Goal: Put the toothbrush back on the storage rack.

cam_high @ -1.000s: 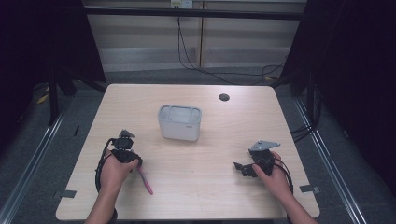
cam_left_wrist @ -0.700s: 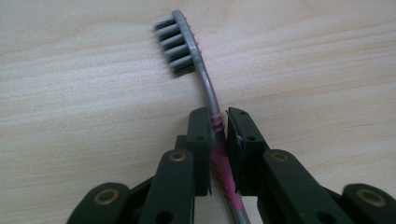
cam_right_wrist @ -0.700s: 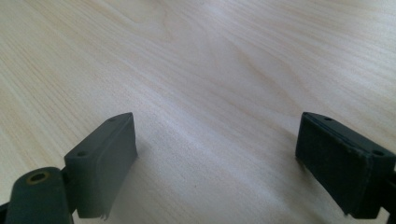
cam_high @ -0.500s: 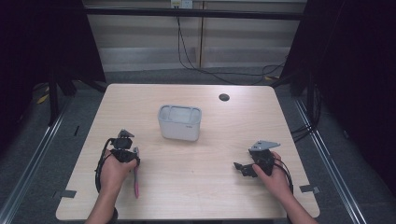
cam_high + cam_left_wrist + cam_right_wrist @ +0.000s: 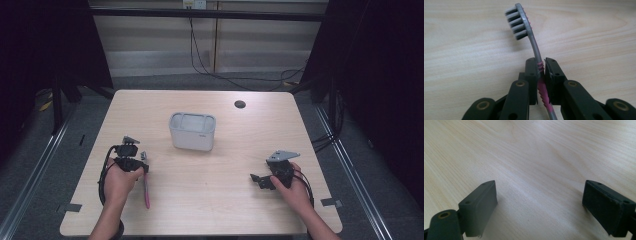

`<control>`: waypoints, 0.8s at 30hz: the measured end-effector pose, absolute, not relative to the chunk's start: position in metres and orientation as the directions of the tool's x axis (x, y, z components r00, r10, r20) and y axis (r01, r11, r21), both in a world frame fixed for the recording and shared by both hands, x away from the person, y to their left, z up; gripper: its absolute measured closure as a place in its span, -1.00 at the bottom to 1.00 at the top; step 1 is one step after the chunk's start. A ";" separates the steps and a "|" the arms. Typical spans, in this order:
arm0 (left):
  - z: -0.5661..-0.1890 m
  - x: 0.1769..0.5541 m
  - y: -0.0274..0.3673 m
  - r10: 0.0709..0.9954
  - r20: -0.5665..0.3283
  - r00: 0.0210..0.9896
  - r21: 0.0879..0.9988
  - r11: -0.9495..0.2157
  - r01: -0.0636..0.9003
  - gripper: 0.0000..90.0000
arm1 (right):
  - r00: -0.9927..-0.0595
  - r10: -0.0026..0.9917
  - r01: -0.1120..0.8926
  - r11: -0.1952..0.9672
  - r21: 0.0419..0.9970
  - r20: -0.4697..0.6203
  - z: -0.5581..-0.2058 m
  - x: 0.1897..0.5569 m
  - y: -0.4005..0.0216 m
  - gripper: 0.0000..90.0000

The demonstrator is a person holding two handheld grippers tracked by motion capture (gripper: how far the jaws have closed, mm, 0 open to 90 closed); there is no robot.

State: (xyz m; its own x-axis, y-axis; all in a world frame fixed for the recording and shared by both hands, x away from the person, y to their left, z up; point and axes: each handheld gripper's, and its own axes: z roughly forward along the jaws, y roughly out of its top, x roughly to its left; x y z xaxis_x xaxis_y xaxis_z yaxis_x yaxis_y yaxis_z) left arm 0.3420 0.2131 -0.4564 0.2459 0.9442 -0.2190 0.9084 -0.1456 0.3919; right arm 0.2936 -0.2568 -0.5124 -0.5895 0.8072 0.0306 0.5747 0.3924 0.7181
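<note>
My left tool [image 5: 541, 75] is clenched on the light, stiff pink-and-grey plastic toothbrush [image 5: 534, 45] at its ribbed neck, a sound non-slip hold, while my right tool [image 5: 544, 205] is released at 4 o'clock on the pale wooden worktop [image 5: 230, 195].

Even light is falling from above on my table [image 5: 225, 175], leaving the pale wood bright while the surroundings are sinking into near black, and the high view is looking soft and slightly grainy. Through my left gripper [image 5: 541, 68] the toothbrush [image 5: 524, 22] is showing sharp against wood that is blurring toward the top edge, casting only a faint shadow. Under my right gripper [image 5: 539, 206] soft shadows are pooling beside each jaw, and a mild sheen is washing the far grain out of focus.
</note>
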 end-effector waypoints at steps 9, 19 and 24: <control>-0.448 0.341 0.217 0.934 -0.253 0.253 0.438 -0.123 0.891 0.81 | -0.589 0.807 0.575 0.392 0.718 0.031 -0.512 0.294 -0.257 -0.74; -0.438 0.338 0.220 0.930 -0.249 0.271 0.506 -0.114 0.855 0.82 | -0.589 0.807 0.575 0.392 0.718 0.031 -0.512 0.294 -0.257 -0.74; -0.431 0.337 0.221 0.921 -0.267 0.283 0.530 -0.105 0.842 0.82 | -0.589 0.807 0.575 0.392 0.718 0.031 -0.512 0.294 -0.257 -0.74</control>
